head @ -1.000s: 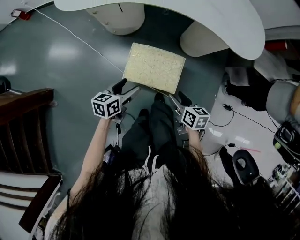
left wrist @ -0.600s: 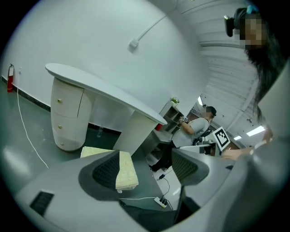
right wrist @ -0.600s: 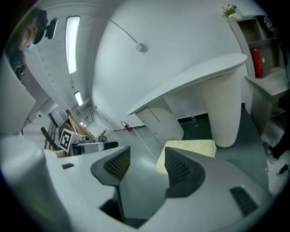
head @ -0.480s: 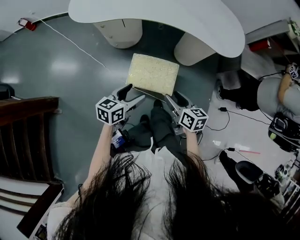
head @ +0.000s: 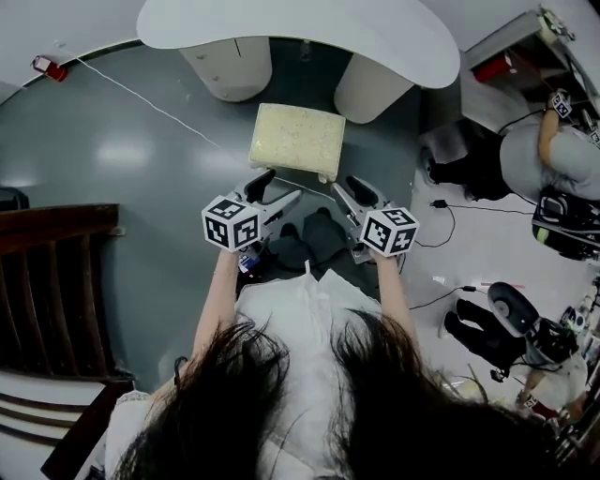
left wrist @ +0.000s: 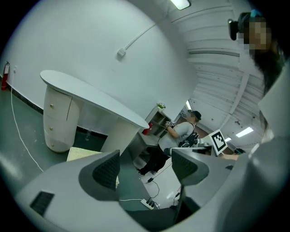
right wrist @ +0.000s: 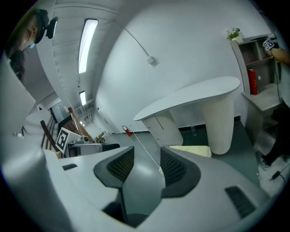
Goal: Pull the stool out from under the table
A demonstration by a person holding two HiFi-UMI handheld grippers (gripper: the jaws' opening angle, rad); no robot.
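The stool [head: 296, 141], a low seat with a cream cushion, stands on the grey floor just in front of the white curved table [head: 309, 28]. Both grippers hover above its near edge, apart from it. My left gripper [head: 274, 190] is open with nothing between its pads, and the left gripper view has the cushion [left wrist: 84, 154] low at left, beyond the jaws [left wrist: 146, 166]. The right gripper [head: 349, 192] has its jaws closing with a gap still showing [right wrist: 147, 165] and nothing between them. The stool [right wrist: 190, 150] lies past it, beside a table leg.
Two pale table pedestals [head: 230, 66] [head: 370, 89] stand behind the stool. A white cable [head: 141, 98] crosses the floor at left, near dark wooden furniture [head: 47, 272]. At right are another person [head: 553, 159], floor cables [head: 450, 211] and bags.
Both grippers have come off the stool's near corners and drawn back toward me. The view has risen, so the stool looks smaller. The right jaws have narrowed.
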